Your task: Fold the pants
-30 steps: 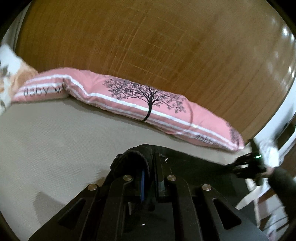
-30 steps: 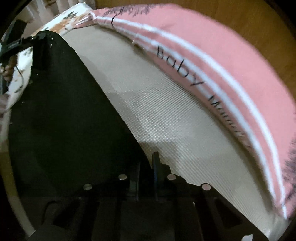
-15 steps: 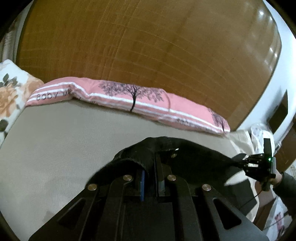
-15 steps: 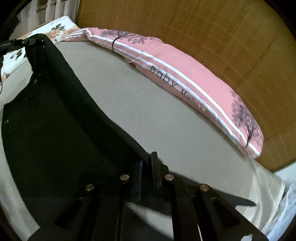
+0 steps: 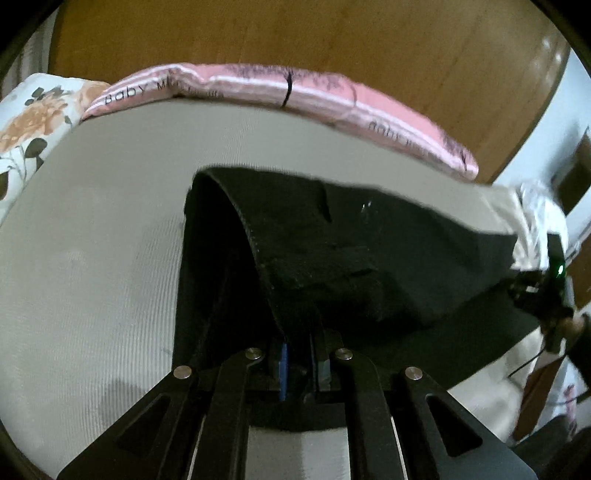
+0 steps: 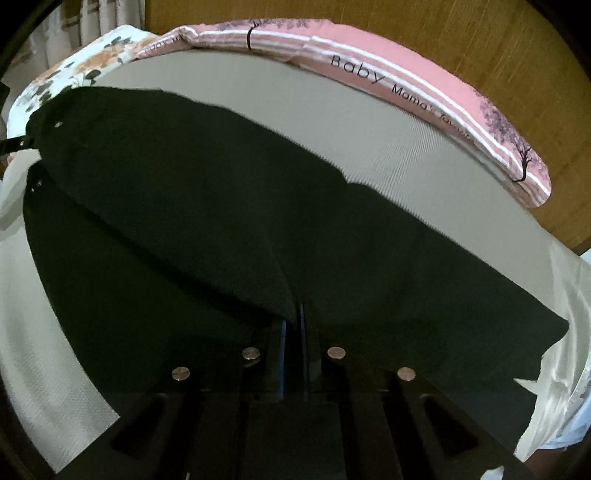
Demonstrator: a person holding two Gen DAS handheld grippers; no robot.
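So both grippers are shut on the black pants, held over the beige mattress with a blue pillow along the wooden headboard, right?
Not quite: the pillow is pink, printed with trees and "Baby", as the right wrist view shows. The rest holds: the left gripper and right gripper are both shut on the black pants over the beige mattress.

One pair of pants, two grippers, two pillows, one bed

A single pair of black pants hangs over one beige mattress. Two grippers are in sight: the left gripper close up in its own view, and the right gripper far off at that view's right edge. Pillows number two: one long pink pillow printed with three trees across both views, and one floral pillow at its left end. One wooden headboard stands behind them.
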